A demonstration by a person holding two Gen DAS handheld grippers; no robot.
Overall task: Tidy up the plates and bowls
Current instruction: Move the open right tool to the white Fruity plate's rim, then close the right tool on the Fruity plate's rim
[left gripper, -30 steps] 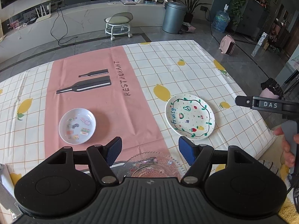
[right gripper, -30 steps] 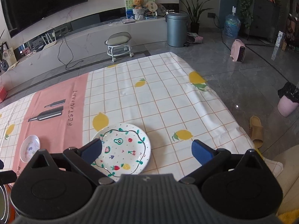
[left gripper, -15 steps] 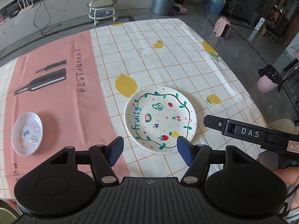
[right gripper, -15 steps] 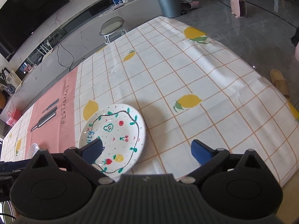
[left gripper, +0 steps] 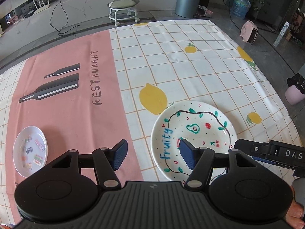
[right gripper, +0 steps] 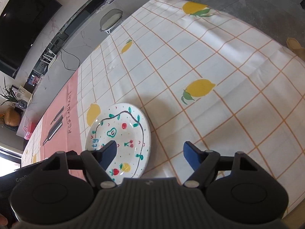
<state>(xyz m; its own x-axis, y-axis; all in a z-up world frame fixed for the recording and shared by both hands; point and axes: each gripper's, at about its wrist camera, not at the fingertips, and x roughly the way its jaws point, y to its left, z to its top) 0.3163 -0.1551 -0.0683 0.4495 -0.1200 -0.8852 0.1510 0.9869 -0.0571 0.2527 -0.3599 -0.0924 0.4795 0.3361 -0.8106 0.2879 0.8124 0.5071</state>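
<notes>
- Both grippers have dropped toward the table since the earlier frames; the fruit plate [left gripper: 194, 131] now sits larger and nearer in each view, and the glass dish seen under the left gripper a second ago is out of view.
- Left gripper [left gripper: 154, 155]: jaws apart, nothing between the pads. Its right finger [left gripper: 187, 156] overlaps the plate's left half in the picture; its left finger is over the pink cloth [left gripper: 63, 103]. Contact with the plate cannot be told.
- Right gripper [right gripper: 150, 155]: jaws closing, narrower than a second ago. The plate's [right gripper: 122, 139] right rim lies between the fingers; the pads do not press on it.
- Plate: flat on the checked tablecloth [left gripper: 200, 76], just right of the pink cloth's edge, beside a printed lemon.
- Small bowl [left gripper: 30, 156]: on the pink cloth, well apart from the plate, to the left.
- Right gripper's side arm, marked "DAS", shows at the right edge of the left view.
</notes>
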